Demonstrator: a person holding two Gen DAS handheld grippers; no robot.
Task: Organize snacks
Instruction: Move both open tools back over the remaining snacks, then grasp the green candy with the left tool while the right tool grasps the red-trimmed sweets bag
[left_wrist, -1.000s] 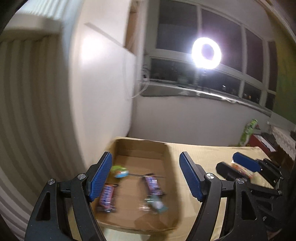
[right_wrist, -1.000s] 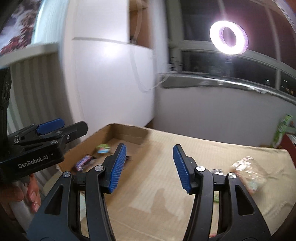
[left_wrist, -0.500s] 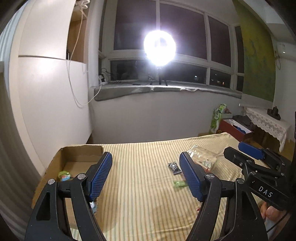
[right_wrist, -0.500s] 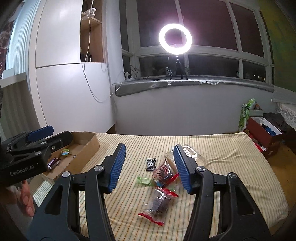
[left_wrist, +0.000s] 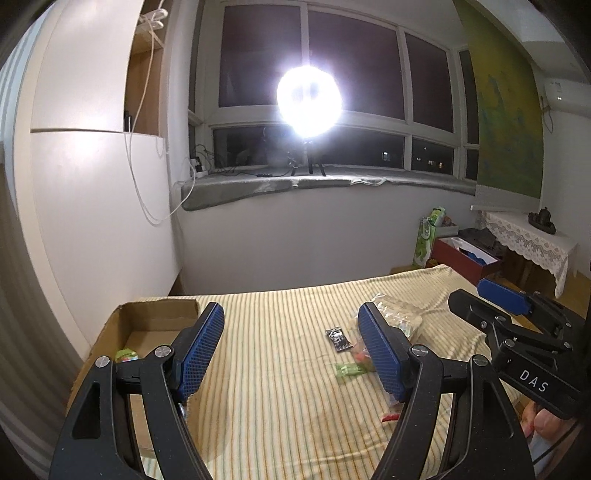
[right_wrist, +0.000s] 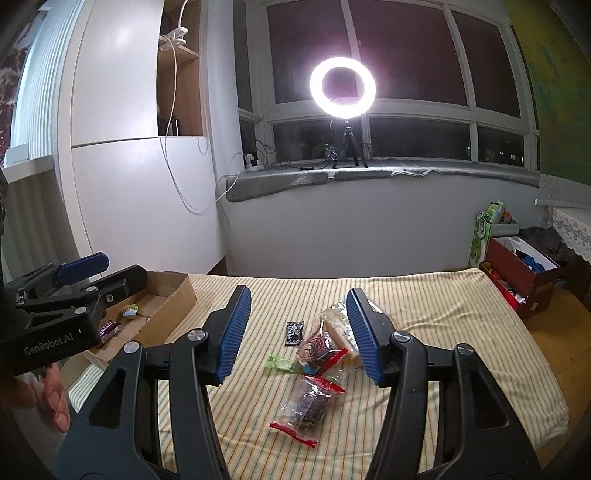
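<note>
Each hand-held gripper, left (left_wrist: 291, 345) and right (right_wrist: 299, 328), jaws apart, nothing held.

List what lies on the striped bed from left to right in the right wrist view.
Brown cardboard box → small black snack packet → clear red-sealed bag of dark snacks.

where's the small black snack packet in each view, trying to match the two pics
Left wrist view: black packet lies on the striped cloth, right of centre, beside the right blue finger.
Right wrist view: black packet lies near centre, between the two blue fingers.
Shared landmark: the green wrapper just in front of it.
</note>
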